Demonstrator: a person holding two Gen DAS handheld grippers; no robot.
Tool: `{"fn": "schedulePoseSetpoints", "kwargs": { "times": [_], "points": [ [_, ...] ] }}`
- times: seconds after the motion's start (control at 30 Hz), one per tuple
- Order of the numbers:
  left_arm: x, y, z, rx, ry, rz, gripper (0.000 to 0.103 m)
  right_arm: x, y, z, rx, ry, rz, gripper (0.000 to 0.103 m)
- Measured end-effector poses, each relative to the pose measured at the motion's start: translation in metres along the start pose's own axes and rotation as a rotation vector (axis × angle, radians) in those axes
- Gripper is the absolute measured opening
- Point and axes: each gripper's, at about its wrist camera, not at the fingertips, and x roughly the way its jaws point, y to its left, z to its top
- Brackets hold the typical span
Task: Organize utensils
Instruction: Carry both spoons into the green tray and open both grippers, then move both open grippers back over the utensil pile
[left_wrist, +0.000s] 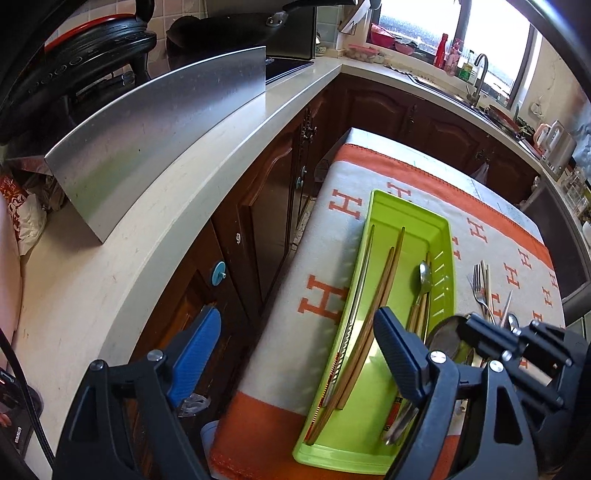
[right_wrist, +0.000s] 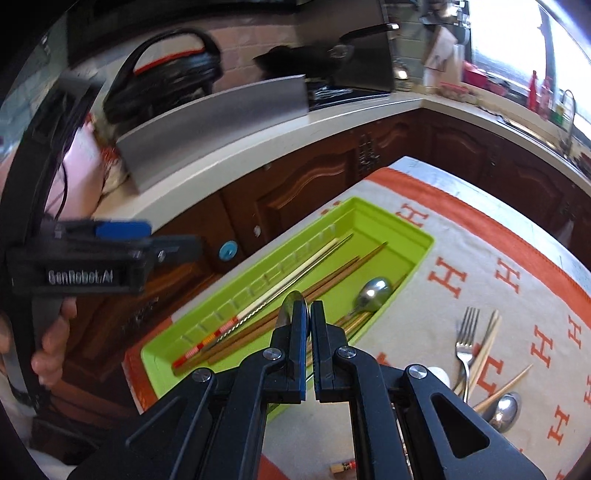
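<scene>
A lime-green tray (left_wrist: 406, 206) (right_wrist: 373, 212) lies on an orange-and-white cloth. It holds wooden and metal chopsticks (left_wrist: 384, 280) (right_wrist: 332, 277) and a steel spoon (left_wrist: 424, 277) (right_wrist: 373, 290). My left gripper (left_wrist: 295, 354) hangs open over the tray's left rim and the table edge, with nothing between its fingers. My right gripper (right_wrist: 308, 308) (left_wrist: 476, 326) is shut on a steel spoon (right_wrist: 293, 306) (left_wrist: 445, 338), held edge-on over the tray's near end. A fork (right_wrist: 465, 343) (left_wrist: 480, 291), loose chopsticks (right_wrist: 487, 339) and another spoon (right_wrist: 506, 410) lie on the cloth right of the tray.
A pale countertop (left_wrist: 184, 206) with a steel sheet (left_wrist: 166, 129) runs along the left above dark wooden cabinets (left_wrist: 273, 206). A sink and faucet (left_wrist: 480, 74) sit at the back right. A small red-patterned piece (right_wrist: 343, 467) lies on the cloth's near edge.
</scene>
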Motion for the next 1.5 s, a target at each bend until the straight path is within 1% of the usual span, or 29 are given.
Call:
{"fn": "schedulePoseSetpoints", "kwargs": {
  "times": [0.07, 0.17, 0.23, 0.27, 0.5, 0.67, 0.87, 1.03, 1.13, 1.33, 1.5],
  "points": [
    [0.001, -0.001, -0.002, 0.005, 0.002, 0.0, 0.083, 0.006, 0.008, -0.006, -0.029, 0.04, 0.021, 0.003],
    [0.001, -0.005, -0.004, 0.01, 0.007, -0.009, 0.083, 0.01, 0.012, -0.013, -0.029, 0.056, 0.015, 0.01],
    [0.001, -0.008, -0.005, 0.017, 0.009, -0.013, 0.083, 0.008, 0.011, -0.016, -0.002, 0.049, 0.021, 0.022],
    [0.0, -0.009, -0.006, 0.021, 0.009, -0.015, 0.083, 0.006, 0.01, -0.017, 0.006, 0.042, 0.022, 0.023],
    [-0.003, -0.022, -0.011, 0.05, 0.012, -0.039, 0.083, -0.017, -0.003, -0.029, 0.06, 0.03, 0.004, 0.023],
    [-0.007, -0.037, -0.017, 0.084, 0.02, -0.063, 0.083, -0.038, -0.022, -0.047, 0.147, 0.033, -0.007, 0.023],
    [-0.012, -0.059, -0.028, 0.138, 0.032, -0.097, 0.083, -0.06, -0.041, -0.077, 0.222, 0.044, -0.053, 0.023],
    [-0.014, -0.083, -0.037, 0.189, 0.05, -0.137, 0.083, -0.077, -0.065, -0.102, 0.299, 0.046, -0.092, 0.023],
    [-0.014, -0.097, -0.041, 0.214, 0.062, -0.165, 0.084, -0.085, -0.087, -0.118, 0.371, 0.043, -0.104, 0.023],
    [-0.011, -0.127, -0.047, 0.261, 0.091, -0.206, 0.084, -0.091, -0.127, -0.14, 0.507, 0.037, -0.107, 0.023],
    [-0.005, -0.147, -0.047, 0.28, 0.113, -0.239, 0.084, -0.091, -0.151, -0.152, 0.578, 0.027, -0.09, 0.023]
  ]
}}
